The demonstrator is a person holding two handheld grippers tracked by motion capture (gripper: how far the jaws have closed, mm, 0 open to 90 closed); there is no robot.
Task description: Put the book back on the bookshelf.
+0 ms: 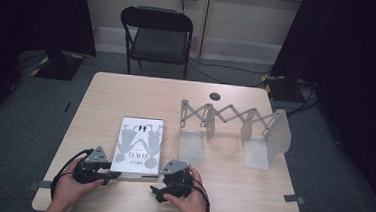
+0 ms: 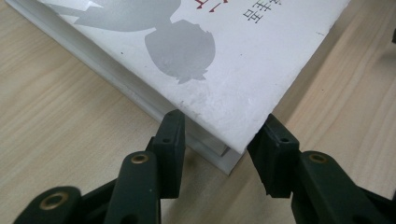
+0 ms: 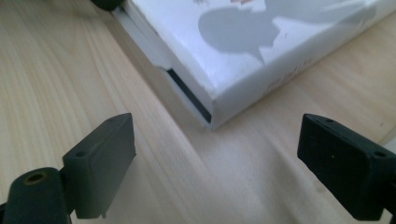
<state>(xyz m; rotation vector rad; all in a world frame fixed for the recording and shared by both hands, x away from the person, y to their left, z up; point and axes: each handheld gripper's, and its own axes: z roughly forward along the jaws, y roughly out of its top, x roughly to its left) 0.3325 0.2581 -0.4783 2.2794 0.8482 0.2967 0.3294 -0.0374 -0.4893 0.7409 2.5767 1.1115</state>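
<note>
A white book (image 1: 138, 145) with grey figures on its cover lies flat on the wooden table (image 1: 249, 200). At the book's near left corner, my left gripper (image 1: 113, 177) holds that corner. In the left gripper view the book's corner (image 2: 224, 70) sits between the jaws of the left gripper (image 2: 222, 140), and both pads press on its two edges. My right gripper (image 1: 160, 183) rests on the table by the near right corner. In the right gripper view the right gripper (image 3: 219, 154) stands wide open, with the book's corner (image 3: 261, 46) just ahead of the jaws, untouched.
A grey folding rack (image 1: 235, 124) with scissor links and several upright dividers stands on the right half of the table. A dark round spot (image 1: 215, 96) marks the far edge. A black folding chair (image 1: 156, 33) stands beyond the table.
</note>
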